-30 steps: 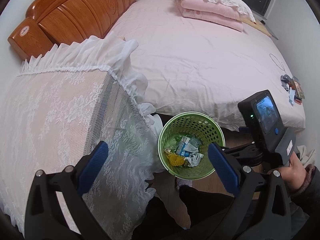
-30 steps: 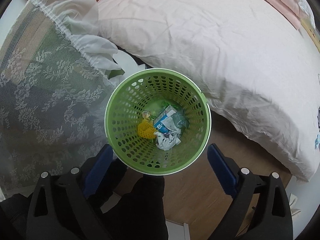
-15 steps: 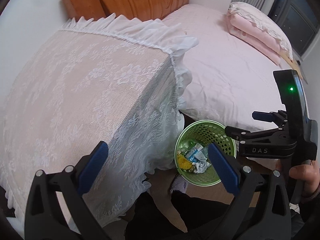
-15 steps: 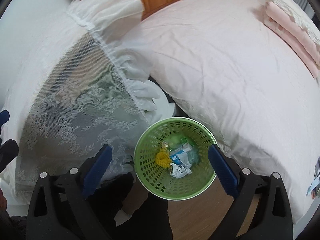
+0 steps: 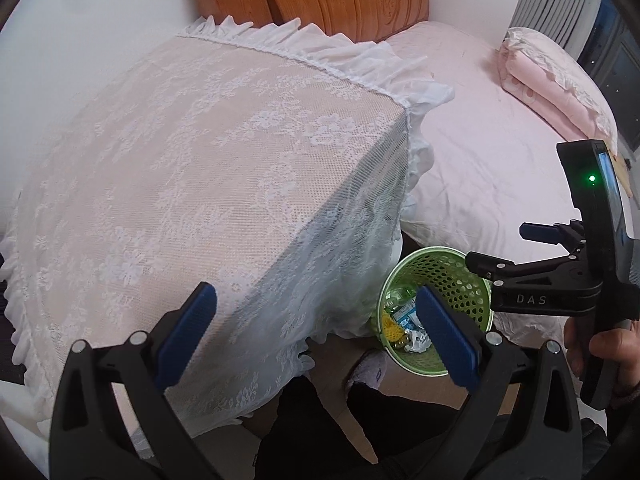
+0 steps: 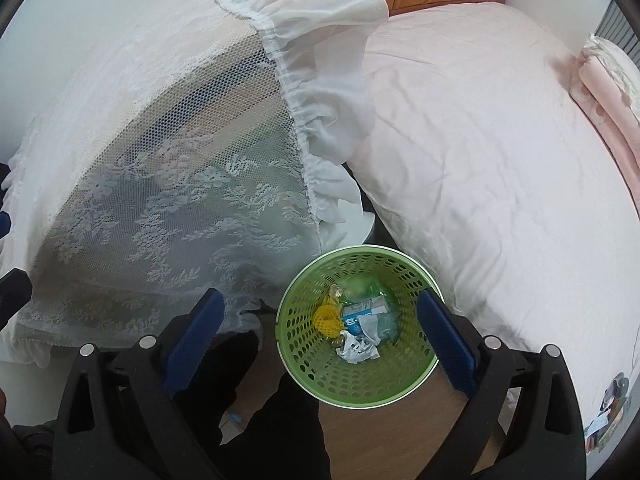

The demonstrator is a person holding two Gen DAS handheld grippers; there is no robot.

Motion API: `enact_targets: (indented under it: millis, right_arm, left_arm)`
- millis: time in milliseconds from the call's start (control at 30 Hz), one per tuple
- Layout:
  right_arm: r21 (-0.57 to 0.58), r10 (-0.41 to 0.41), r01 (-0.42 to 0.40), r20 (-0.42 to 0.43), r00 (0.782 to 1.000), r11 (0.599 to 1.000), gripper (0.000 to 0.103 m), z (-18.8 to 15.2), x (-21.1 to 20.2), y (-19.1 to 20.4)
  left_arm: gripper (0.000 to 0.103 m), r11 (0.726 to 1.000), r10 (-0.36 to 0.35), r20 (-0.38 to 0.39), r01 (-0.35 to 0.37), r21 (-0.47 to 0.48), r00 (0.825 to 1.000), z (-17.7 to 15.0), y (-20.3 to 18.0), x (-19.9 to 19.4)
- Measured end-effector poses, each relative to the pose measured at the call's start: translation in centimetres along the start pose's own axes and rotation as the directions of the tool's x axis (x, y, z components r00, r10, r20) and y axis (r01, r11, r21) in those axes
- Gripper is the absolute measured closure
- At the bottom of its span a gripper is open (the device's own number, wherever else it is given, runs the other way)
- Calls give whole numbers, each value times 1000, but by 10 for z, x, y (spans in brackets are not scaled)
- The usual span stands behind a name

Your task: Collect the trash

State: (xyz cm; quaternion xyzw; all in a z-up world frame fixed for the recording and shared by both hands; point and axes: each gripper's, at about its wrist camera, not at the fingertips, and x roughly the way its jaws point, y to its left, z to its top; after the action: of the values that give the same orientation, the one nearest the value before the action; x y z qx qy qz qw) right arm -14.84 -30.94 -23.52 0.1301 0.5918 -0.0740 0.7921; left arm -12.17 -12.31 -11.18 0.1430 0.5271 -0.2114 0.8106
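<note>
Trash (image 6: 356, 320) already down in the green basket (image 6: 404, 394): yellow net, blue-white carton, crumpled paper, sitting between and just ahead of the right gripper (image 6: 320, 334) jaws, spread wide and empty. Left gripper (image 5: 316, 332) likewise agape, holding nothing, basket (image 5: 472, 280) partly behind its right jaw, lace-covered table (image 5: 200, 168) filling the space ahead. Probably between pickups, hunting for more litter; small scraps (image 6: 612, 408) near the bed (image 6: 500, 140) edge, far right of the right jaws, a likely target. Next move: swing right, clear of the basket rim. Tight gap between table frill and mattress; open floor only behind the basket.
</note>
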Motion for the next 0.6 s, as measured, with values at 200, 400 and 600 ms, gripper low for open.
enact_targets:
  millis: [200,400,600]
  right_arm:
    - [2,17,-17,117,993,1000,7,29,-42,26]
    - [-85,77,-55,280,957,995,5,59,-103,72]
    - [-240,145,-47,408,901,970,2,70,-163,129]
  left_arm:
    - [8,994,93,99,-86,-73,991,18,45,-32]
    - [8,967,215,218,-176,-184,952,35,101,-86]
    - [8,929,331,306,-251,-272,893,51,135,-140]
